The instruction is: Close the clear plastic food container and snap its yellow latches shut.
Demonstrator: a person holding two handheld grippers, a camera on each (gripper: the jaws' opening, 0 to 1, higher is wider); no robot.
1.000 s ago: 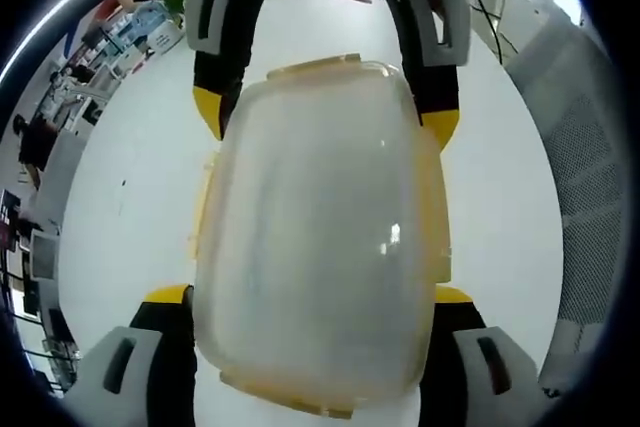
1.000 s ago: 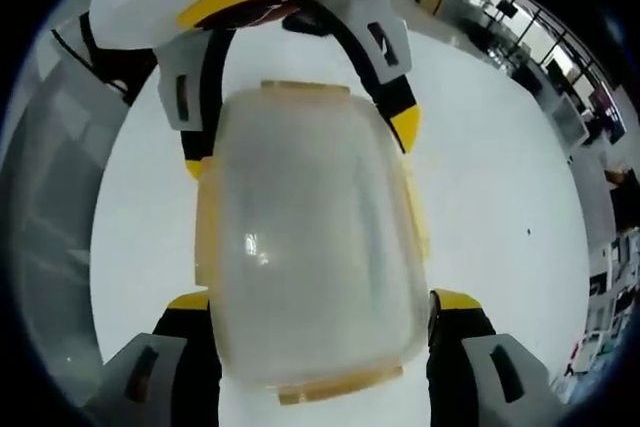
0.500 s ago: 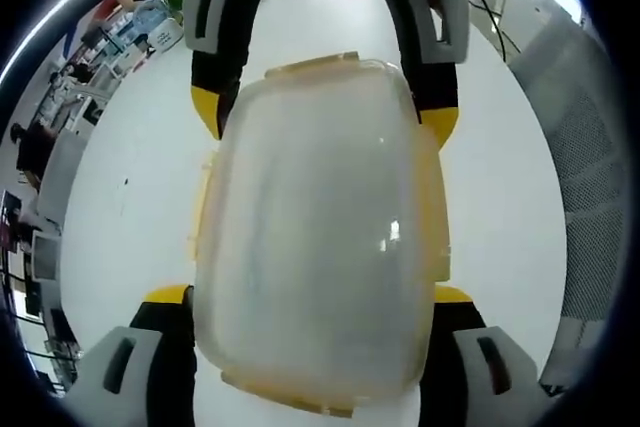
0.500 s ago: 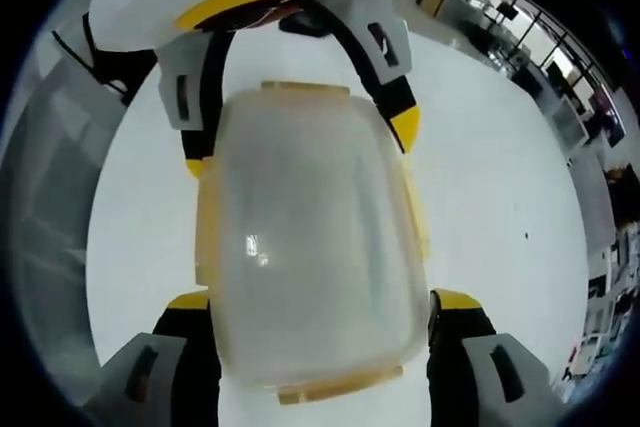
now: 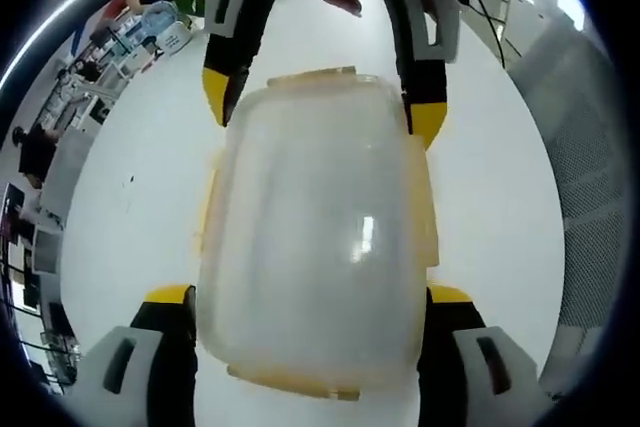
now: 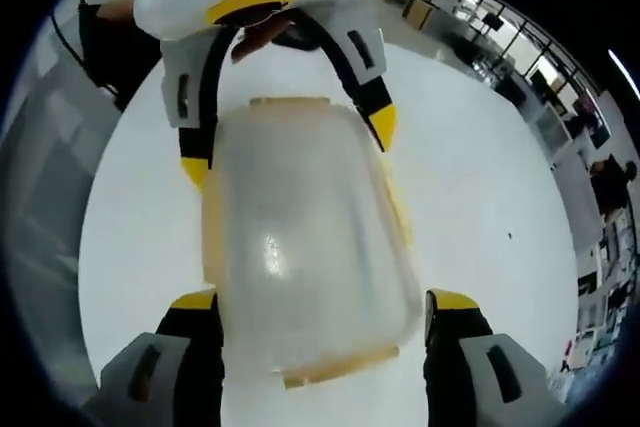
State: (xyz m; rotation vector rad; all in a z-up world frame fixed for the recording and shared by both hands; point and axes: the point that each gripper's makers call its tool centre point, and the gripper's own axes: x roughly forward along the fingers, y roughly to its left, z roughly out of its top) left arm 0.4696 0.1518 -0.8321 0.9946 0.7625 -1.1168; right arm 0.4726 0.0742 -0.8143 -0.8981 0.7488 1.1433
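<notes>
White table (image 5: pixel 120 247) holds the clear plastic food container (image 5: pixel 315 247) lengthwise mid-frame between the wide-open left gripper (image 5: pixel 310 297) at its near end and wide-open right gripper (image 6: pixel 315 302) opposite

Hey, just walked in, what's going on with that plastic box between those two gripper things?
A person is working a clear plastic food container with yellow latches from both ends over a white table. The left gripper has its jaws on either side of one end, and the right gripper straddles the opposite end. The lid looks seated on the container. Whether the latches are snapped shut is hard to tell.
</notes>
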